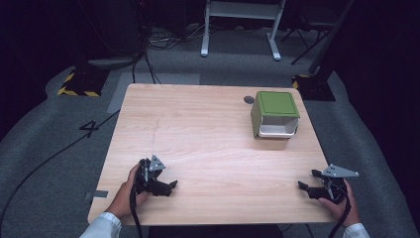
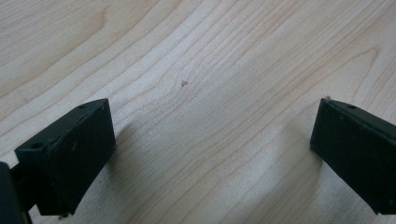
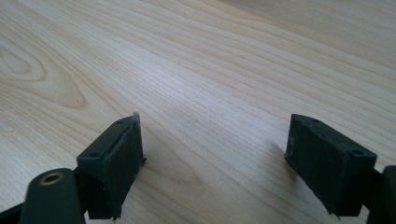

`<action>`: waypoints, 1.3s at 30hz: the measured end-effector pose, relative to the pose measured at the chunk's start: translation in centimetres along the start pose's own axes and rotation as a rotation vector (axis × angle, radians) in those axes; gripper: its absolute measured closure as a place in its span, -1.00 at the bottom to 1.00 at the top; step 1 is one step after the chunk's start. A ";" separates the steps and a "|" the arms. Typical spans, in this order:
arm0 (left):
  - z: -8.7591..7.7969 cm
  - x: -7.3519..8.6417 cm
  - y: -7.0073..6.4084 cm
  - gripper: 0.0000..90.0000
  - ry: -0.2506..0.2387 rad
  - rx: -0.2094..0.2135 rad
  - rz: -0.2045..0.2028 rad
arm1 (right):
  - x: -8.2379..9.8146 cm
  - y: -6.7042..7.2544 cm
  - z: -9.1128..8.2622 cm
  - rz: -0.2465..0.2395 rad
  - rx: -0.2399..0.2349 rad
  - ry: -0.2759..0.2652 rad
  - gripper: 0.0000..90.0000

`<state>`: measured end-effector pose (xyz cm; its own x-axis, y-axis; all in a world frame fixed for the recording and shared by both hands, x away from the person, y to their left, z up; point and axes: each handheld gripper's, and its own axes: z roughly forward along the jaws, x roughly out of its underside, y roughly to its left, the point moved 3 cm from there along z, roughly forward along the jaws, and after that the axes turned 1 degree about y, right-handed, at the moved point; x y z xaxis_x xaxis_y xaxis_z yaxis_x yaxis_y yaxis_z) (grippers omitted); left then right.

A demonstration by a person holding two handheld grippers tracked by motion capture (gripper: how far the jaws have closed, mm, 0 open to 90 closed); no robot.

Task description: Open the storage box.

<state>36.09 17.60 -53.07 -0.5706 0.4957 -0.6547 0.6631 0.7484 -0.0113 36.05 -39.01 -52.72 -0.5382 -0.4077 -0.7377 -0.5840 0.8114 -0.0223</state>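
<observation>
A green box (image 1: pixel 275 114) with a white open side facing the near edge lies on its side at the back right of the wooden table (image 1: pixel 198 134). My left gripper (image 1: pixel 171 186) rests low on the near left part of the table, held by a hand, jaws wide apart with bare wood between them (image 2: pixel 212 140). At the near right corner my right gripper (image 1: pixel 307 184) also sits on the table, open, nothing between its jaws (image 3: pixel 212 154). Both grippers are far from the box.
A small dark round spot (image 1: pixel 249 99) lies on the table just behind the box. Beyond the table are grey carpet, cables, a white stand (image 1: pixel 242 25) and yellow-black taped bases (image 1: pixel 79 84).
</observation>
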 end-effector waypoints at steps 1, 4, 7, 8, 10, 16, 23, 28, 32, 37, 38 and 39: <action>-0.1 0.1 0.1 -0.99 0.000 0.009 0.012 | 0.0 0.0 0.0 0.000 0.000 0.000 -0.58; -0.3 0.4 0.4 -0.99 0.002 0.026 0.035 | -0.1 0.0 0.1 -0.002 -0.007 0.000 -0.58; -0.7 0.8 0.6 -0.99 0.002 0.035 0.044 | -0.3 -0.1 0.2 -0.015 0.003 0.003 -0.54; -0.9 1.0 0.7 -0.99 0.002 0.036 0.048 | -0.4 -0.2 0.2 -0.010 0.004 0.003 -0.51; -0.9 1.1 0.8 -0.99 0.003 0.039 0.050 | -0.5 -0.3 0.2 -0.006 0.002 0.004 -0.50; -1.0 1.2 1.0 -0.99 0.000 0.053 0.060 | -3.0 -0.4 0.0 -0.028 -0.013 -0.062 -0.45; -1.0 1.2 1.1 -0.99 0.003 0.057 0.067 | -8.9 -0.1 0.5 -0.129 -0.054 -0.110 -0.45; -1.0 1.2 1.2 -1.00 0.004 0.060 0.069 | -11.2 0.2 2.0 -0.158 -0.070 -0.112 -0.42; -1.0 1.2 1.2 -1.00 0.004 0.060 0.069 | -12.5 0.4 3.4 -0.172 -0.078 -0.102 -0.42; -1.0 1.2 1.2 -1.00 0.004 0.060 0.069 | -13.7 1.3 4.9 -0.221 -0.072 -0.086 -0.40; -1.0 1.2 1.2 -1.00 0.004 0.060 0.069 | -13.9 1.4 5.0 -0.219 -0.079 -0.089 -0.40; -1.0 1.2 1.2 -1.00 0.004 0.060 0.069 | -14.1 1.6 5.2 -0.221 -0.086 -0.094 -0.41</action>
<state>35.70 19.50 -53.08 -0.5241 0.5472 -0.6526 0.7288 0.6847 -0.0112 45.88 -29.77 -45.86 -0.3352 -0.5268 -0.7811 -0.7326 0.6670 -0.1355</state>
